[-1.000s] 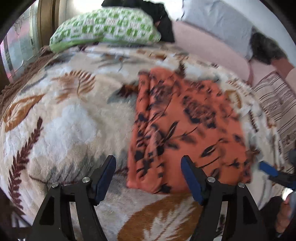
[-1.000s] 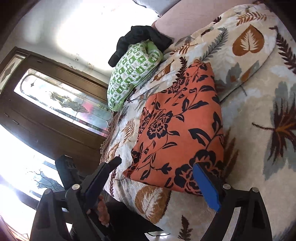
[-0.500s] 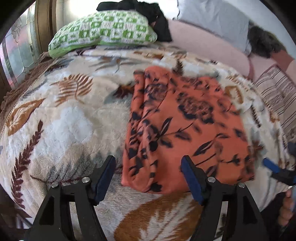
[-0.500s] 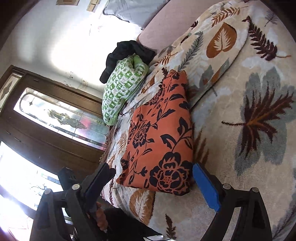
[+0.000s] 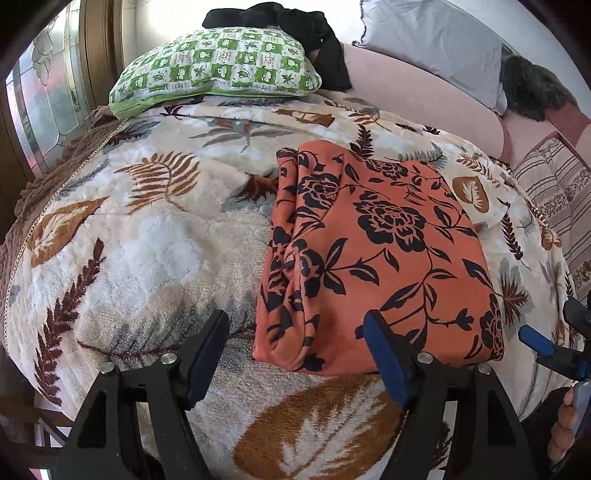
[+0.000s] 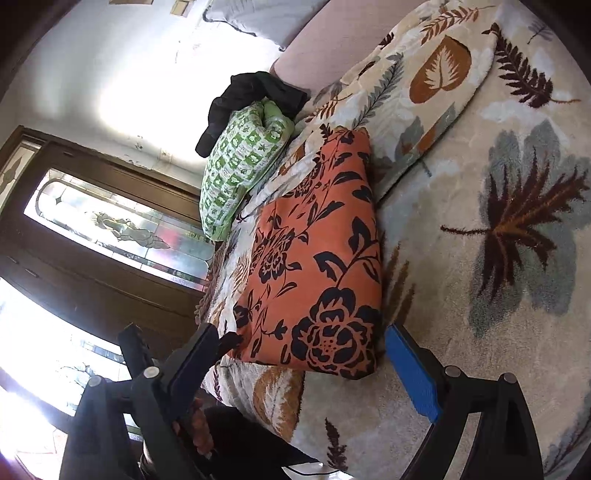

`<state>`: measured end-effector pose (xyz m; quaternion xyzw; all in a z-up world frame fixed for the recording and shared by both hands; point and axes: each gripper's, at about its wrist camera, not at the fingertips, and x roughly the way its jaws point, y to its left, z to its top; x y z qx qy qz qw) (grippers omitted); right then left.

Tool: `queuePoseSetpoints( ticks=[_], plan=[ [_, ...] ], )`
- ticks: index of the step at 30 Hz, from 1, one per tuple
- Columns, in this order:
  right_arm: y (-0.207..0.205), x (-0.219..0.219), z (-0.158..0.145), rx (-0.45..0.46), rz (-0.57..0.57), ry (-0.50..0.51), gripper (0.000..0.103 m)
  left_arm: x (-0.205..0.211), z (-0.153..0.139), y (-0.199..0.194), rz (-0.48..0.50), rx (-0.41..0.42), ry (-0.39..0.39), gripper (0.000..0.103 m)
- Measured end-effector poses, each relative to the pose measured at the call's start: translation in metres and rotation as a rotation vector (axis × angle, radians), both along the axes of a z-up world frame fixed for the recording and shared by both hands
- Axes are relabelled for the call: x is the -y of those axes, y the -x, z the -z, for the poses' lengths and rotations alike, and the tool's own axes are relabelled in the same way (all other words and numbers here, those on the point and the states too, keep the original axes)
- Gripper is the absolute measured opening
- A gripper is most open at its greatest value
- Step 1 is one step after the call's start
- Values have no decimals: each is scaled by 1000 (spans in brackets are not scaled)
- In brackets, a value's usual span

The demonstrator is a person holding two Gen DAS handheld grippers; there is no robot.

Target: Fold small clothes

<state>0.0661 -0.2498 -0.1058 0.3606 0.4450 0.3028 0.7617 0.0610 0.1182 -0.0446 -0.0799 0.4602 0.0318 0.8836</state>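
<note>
Orange floral garment (image 5: 376, 258) now sharp, folded flat on leaf-print blanket (image 5: 147, 240) — both claws backed off. Left gripper (image 5: 295, 354) and right gripper (image 6: 303, 369) spread wide, empty; fold looks finished, next piece due.

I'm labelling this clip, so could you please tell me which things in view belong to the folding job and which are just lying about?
Part of the job:
- orange flowered garment, folded on the leaf-patterned blanket
- left gripper, open
- right gripper, open

Just lying about:
- green checked pillow
- black clothing behind it
- grey cushion
- striped fabric
</note>
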Motion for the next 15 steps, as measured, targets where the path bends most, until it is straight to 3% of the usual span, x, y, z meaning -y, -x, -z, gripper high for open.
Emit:
queuePoseSetpoints(
  ticks=[15],
  plan=[
    [12,-5,0,-16,4,5,93,-1,2,8,4,-10,6,76]
  ],
)
